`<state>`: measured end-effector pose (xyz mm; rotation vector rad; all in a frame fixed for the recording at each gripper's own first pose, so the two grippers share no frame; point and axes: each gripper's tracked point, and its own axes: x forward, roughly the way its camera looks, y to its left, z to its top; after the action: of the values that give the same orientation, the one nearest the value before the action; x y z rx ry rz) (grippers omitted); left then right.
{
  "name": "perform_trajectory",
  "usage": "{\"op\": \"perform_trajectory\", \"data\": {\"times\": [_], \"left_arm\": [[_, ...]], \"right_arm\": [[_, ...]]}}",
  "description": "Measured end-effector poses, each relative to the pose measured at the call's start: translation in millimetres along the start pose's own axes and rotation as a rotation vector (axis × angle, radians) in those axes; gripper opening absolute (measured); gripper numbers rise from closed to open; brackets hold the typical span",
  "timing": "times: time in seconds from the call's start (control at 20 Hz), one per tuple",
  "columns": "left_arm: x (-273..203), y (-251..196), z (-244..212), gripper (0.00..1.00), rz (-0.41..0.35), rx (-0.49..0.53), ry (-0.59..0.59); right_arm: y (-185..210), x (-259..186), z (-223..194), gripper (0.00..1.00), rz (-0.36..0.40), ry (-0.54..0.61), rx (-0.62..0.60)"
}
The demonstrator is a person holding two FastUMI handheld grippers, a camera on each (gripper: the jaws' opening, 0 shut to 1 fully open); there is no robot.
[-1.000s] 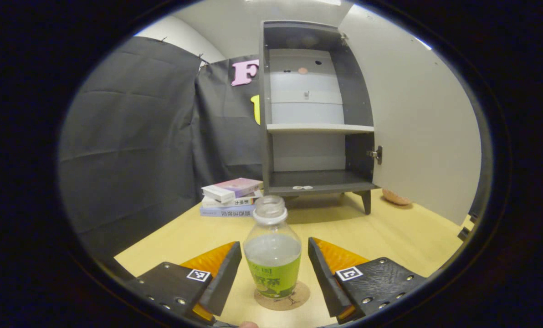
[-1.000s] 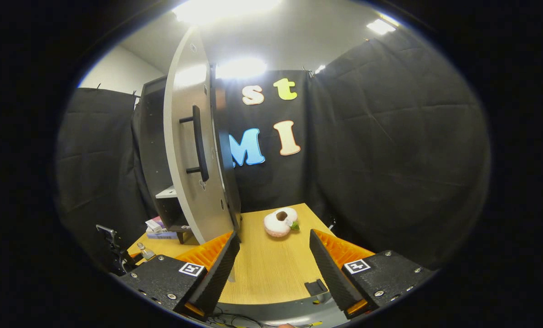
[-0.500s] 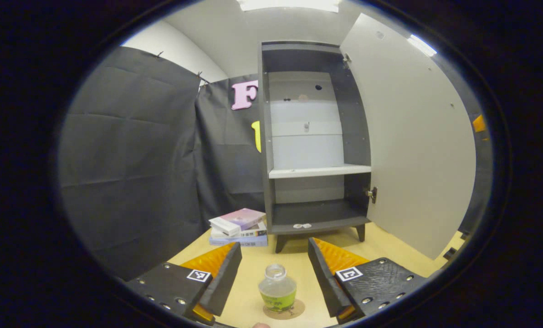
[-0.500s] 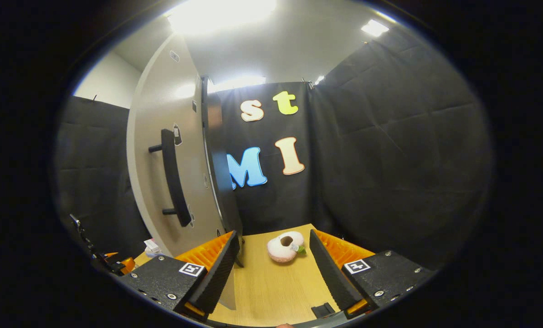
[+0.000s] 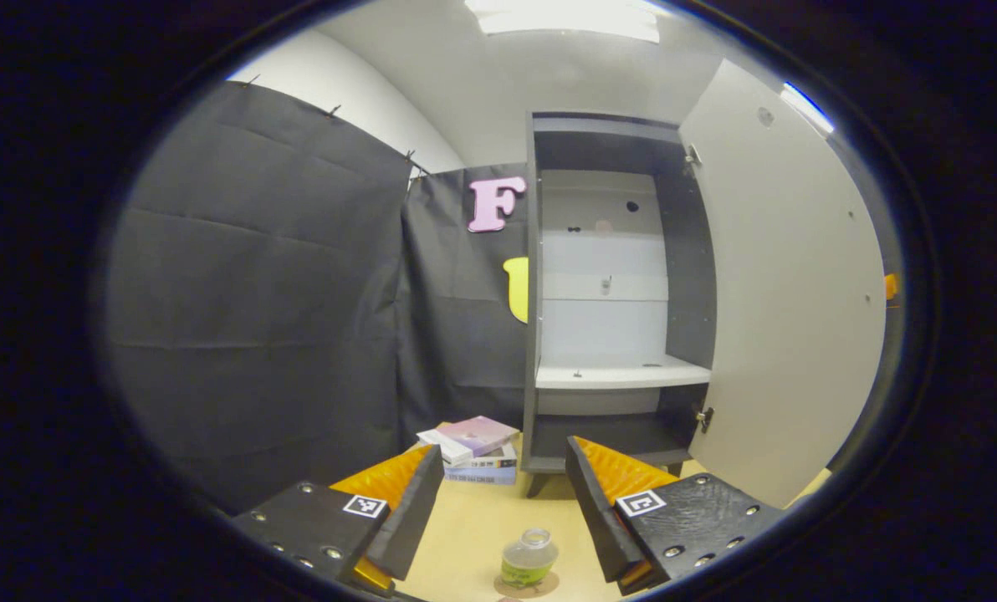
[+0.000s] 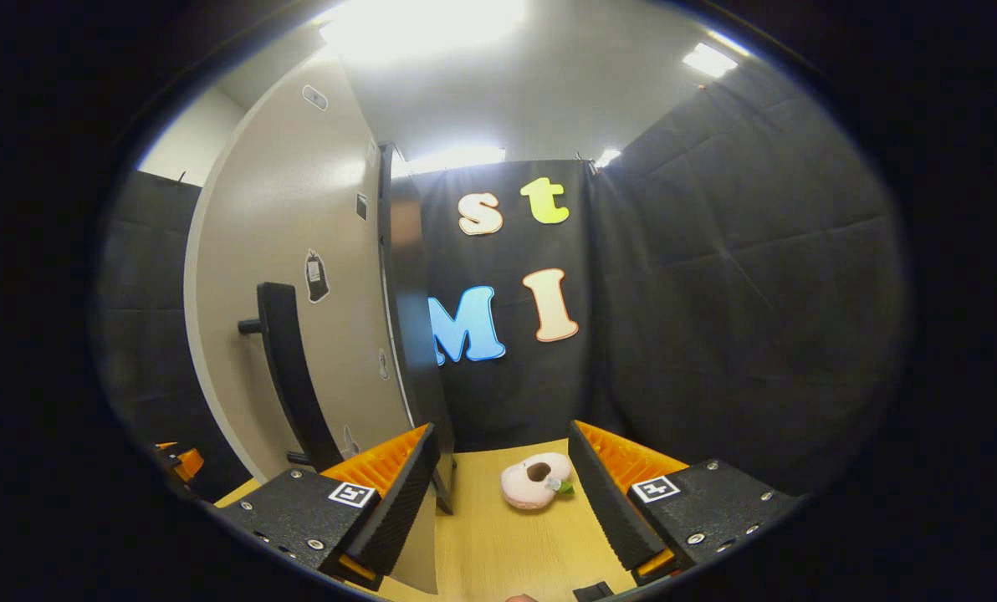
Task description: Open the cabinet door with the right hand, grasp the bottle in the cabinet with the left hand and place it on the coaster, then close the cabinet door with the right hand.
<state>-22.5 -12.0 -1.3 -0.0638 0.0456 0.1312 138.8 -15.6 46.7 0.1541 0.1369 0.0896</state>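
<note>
— Two claws, both spread and empty. Where is the bottle (image 5: 529,558)?

— Upright on the round cork-like coaster (image 5: 525,584) on the pale wood tabletop (image 5: 473,535), below the left claw (image 5: 505,502); clear plastic, green label.

— And the door?

— The cabinet door (image 6: 298,276), smooth and flat, stands wide open. The right claw (image 6: 505,493) hovers beside its black bar handle (image 6: 289,376), probably placed to push it closed.
</note>
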Motion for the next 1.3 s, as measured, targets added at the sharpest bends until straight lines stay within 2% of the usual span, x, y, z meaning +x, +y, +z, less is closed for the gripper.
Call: {"op": "perform_trajectory", "data": {"times": [0.05,0.1,0.25,0.3,0.35,0.4,0.45,0.55,0.7,0.8,1.0,1.25,1.3], "left_arm": [[1.7,8.5,6.6,0.80,0.003,0.001,-0.018],[4.6,15.9,10.3,0.84,0.005,0.000,-0.031],[9.8,41.5,17.0,0.84,0.006,-0.003,-0.053],[11.3,51.8,17.8,0.84,0.010,-0.002,-0.055],[12.1,61.4,18.4,0.87,0.014,-0.006,-0.058],[13.3,70.3,18.0,0.84,0.013,-0.013,-0.061],[14.5,78.4,17.3,0.87,0.015,-0.020,-0.061],[16.5,96.9,15.5,0.80,0.020,-0.029,-0.057],[20.2,119.6,10.8,0.84,0.030,-0.044,-0.053],[22.9,130.7,5.4,0.81,0.029,-0.053,-0.046],[29.7,148.6,0.1,0.87,0.025,-0.063,-0.039],[36.8,165.3,-4.8,0.87,0.006,-0.054,-0.033],[37.6,170.1,-3.9,0.84,0.004,-0.050,-0.033]], "right_arm": [[5.7,-2.5,4.1,0.95,-0.002,-0.008,-0.005],[10.0,-4.8,6.8,0.95,-0.007,-0.017,-0.009],[27.2,-13.2,11.3,0.95,-0.018,-0.027,-0.022],[31.1,-14.2,10.2,0.95,-0.035,-0.025,-0.031],[28.8,-18.0,10.7,0.91,-0.059,-0.028,-0.051],[29.8,-20.1,11.8,0.94,-0.081,-0.029,-0.067],[32.1,-22.6,12.7,0.95,-0.096,-0.030,-0.077],[36.9,-22.9,11.7,0.94,-0.116,-0.018,-0.087],[43.9,-24.2,12.0,0.93,-0.137,-0.011,-0.089],[54.0,-27.4,11.0,0.93,-0.139,-0.008,-0.090],[77.5,-31.8,9.9,0.93,-0.118,-0.005,-0.109],[106.6,-33.0,6.1,0.93,-0.092,-0.008,-0.108],[112.9,-34.3,5.1,0.93,-0.087,-0.007,-0.103]]}}
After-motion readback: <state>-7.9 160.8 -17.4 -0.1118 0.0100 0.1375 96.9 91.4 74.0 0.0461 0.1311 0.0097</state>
